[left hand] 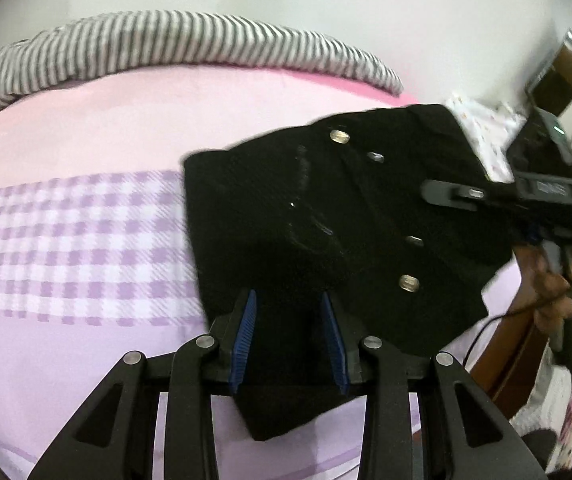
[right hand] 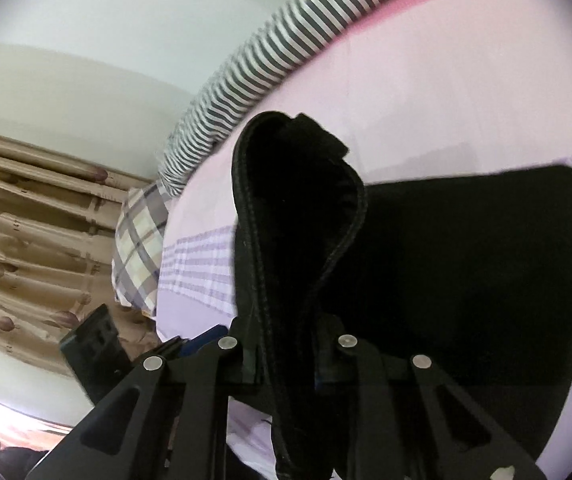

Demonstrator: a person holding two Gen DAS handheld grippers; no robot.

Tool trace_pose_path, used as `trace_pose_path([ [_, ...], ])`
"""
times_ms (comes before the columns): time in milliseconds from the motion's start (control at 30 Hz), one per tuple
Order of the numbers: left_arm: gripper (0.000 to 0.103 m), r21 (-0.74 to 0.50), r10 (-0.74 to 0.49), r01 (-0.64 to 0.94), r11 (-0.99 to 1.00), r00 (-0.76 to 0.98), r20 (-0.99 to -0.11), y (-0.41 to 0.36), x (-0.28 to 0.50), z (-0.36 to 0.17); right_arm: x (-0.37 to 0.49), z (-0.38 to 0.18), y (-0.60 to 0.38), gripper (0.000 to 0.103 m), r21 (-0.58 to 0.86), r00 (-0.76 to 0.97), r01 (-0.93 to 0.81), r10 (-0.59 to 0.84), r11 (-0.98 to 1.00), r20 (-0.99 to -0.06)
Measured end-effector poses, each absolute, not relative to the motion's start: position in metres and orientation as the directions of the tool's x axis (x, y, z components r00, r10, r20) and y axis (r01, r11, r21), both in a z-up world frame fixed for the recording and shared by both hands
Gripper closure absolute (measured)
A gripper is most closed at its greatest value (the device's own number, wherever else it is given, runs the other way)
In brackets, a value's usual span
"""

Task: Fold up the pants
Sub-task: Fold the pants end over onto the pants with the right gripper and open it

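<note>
Black pants with metal buttons hang lifted over a pink and lilac bed sheet. My left gripper has its blue pads closed on a bunched lower part of the cloth. In the left wrist view my right gripper clamps the pants' right edge, with a person's hand on its handle. In the right wrist view, my right gripper is shut on a stitched, folded band of the pants, which rises between its fingers. The rest of the cloth spreads to the right.
A grey and white striped bolster runs along the bed's far edge by the wall. A plaid pillow and brown curtains lie left of the bed. A wooden bed edge and a thin cable are at the right.
</note>
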State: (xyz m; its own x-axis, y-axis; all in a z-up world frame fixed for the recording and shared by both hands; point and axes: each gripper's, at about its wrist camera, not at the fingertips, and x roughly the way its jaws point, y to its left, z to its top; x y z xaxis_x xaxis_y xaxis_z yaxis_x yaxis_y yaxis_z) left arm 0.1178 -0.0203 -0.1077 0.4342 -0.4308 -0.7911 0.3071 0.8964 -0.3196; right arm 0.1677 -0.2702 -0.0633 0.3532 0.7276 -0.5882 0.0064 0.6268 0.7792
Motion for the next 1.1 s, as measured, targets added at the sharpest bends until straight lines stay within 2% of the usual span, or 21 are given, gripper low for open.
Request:
trace_pose_path([
  [100,0.068,-0.339,-0.442,0.290,0.895,0.466,-0.766,-0.013,0.117,-0.097,0.157,-0.032,-0.273,0.088,0.779,0.417,-0.058,0.724,0.624,-0.549],
  [267,0.067,-0.329,-0.462,0.338,0.882,0.481,-0.745,-0.026,0.119,-0.085,0.143,-0.016,-0.299,0.088,0.751,0.478,-0.030,0.669,0.660,-0.569],
  [500,0.067,-0.298,-0.487,0.431,0.852,0.444,-0.752,-0.065,0.121,-0.088,0.127,-0.067,-0.349,0.089,0.716,0.488,0.155,0.578,0.681,-0.654],
  [667,0.067,-0.258,-0.460,0.468,0.845,0.391,-0.797,-0.088,0.122,-0.107,0.131,-0.107,-0.355,0.087,0.635,0.455,0.211,0.500,0.743,-0.737],
  [700,0.067,-0.255,-0.454,0.469,0.845,0.379,-0.806,-0.090,0.121,-0.111,0.132,-0.109,-0.356,0.084,0.633,0.458,0.212,0.497,0.745,-0.738],
  [800,0.067,-0.226,-0.418,0.474,0.851,0.352,-0.837,-0.095,0.118,-0.125,0.125,-0.109,-0.361,0.063,0.603,0.460,0.251,0.455,0.758,-0.763],
  [900,0.067,-0.189,-0.398,0.493,0.849,0.362,-0.843,-0.098,0.114,-0.130,0.110,-0.098,-0.363,0.057,0.558,0.474,0.253,0.402,0.790,-0.784],
  [1033,0.067,-0.192,-0.401,0.492,0.849,0.362,-0.842,-0.100,0.112,-0.129,0.085,-0.087,-0.361,0.058,0.527,0.500,0.233,0.364,0.817,-0.786],
  [1067,0.067,-0.200,-0.405,0.490,0.848,0.359,-0.841,-0.099,0.110,-0.129,0.081,-0.085,-0.358,0.061,0.513,0.508,0.220,0.351,0.830,-0.787],
  [1100,0.067,-0.202,-0.406,0.490,0.848,0.356,-0.842,-0.098,0.109,-0.129,0.078,-0.082,-0.355,0.070,0.493,0.513,0.213,0.333,0.843,-0.791],
])
